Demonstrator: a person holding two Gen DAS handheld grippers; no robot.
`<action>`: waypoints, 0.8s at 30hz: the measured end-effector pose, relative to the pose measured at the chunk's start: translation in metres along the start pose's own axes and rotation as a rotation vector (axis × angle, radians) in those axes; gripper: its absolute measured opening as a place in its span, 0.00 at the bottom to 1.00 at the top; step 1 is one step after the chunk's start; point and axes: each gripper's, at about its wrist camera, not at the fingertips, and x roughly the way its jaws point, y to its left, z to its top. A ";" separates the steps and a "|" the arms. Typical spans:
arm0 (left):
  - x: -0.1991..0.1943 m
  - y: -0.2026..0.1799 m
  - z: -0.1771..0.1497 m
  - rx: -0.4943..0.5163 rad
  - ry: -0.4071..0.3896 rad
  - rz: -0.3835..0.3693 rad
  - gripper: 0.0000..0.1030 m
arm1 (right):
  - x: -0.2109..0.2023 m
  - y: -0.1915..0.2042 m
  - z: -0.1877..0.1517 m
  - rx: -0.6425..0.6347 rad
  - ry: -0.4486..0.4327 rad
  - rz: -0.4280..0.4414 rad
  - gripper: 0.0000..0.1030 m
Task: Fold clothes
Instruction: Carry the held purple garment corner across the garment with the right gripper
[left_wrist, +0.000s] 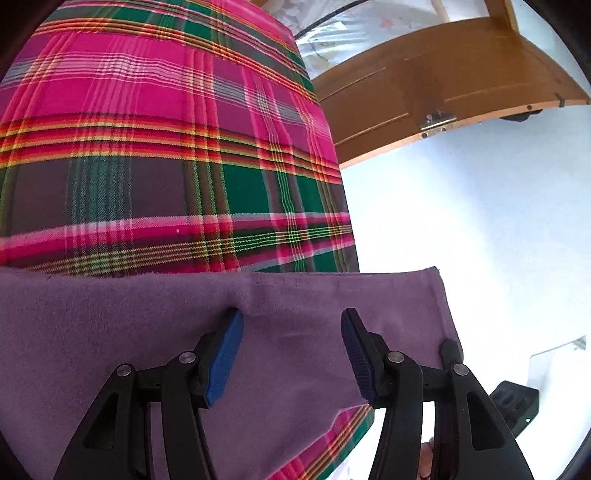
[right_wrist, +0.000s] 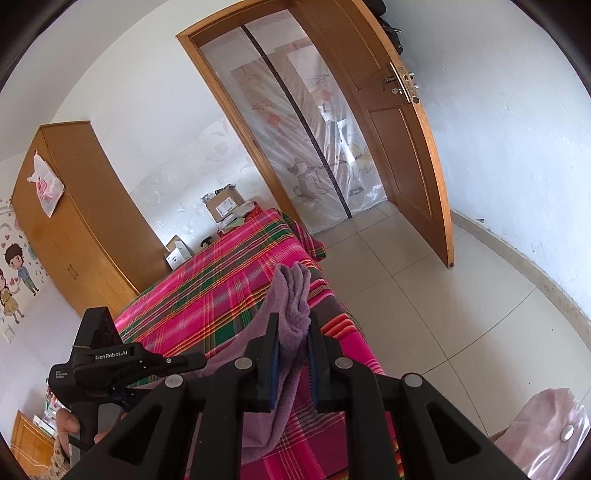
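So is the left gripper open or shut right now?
Open. The left gripper has its blue pads spread wide above the purple cloth, gripping nothing.

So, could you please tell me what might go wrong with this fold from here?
1. The right tongs pinch only a bunched end of the purple cloth; it could slip out.
2. The left tongs stand open over the cloth, one fingertip denting it, and could rumple it.
3. The cloth's corner overhangs the bed and may slide off.

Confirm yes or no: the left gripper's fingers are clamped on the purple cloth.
No. The left gripper stands wide open, its blue fingers spread apart over the flat purple cloth, pinching nothing.
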 end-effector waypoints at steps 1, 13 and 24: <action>-0.001 0.000 -0.001 -0.004 0.001 -0.011 0.56 | -0.001 0.003 0.000 -0.005 -0.004 0.007 0.12; -0.006 0.016 -0.001 -0.080 0.022 -0.091 0.56 | -0.028 0.053 0.000 -0.115 -0.053 0.097 0.12; -0.021 0.017 -0.030 -0.040 0.033 -0.064 0.55 | -0.018 0.049 -0.002 -0.118 -0.070 -0.027 0.12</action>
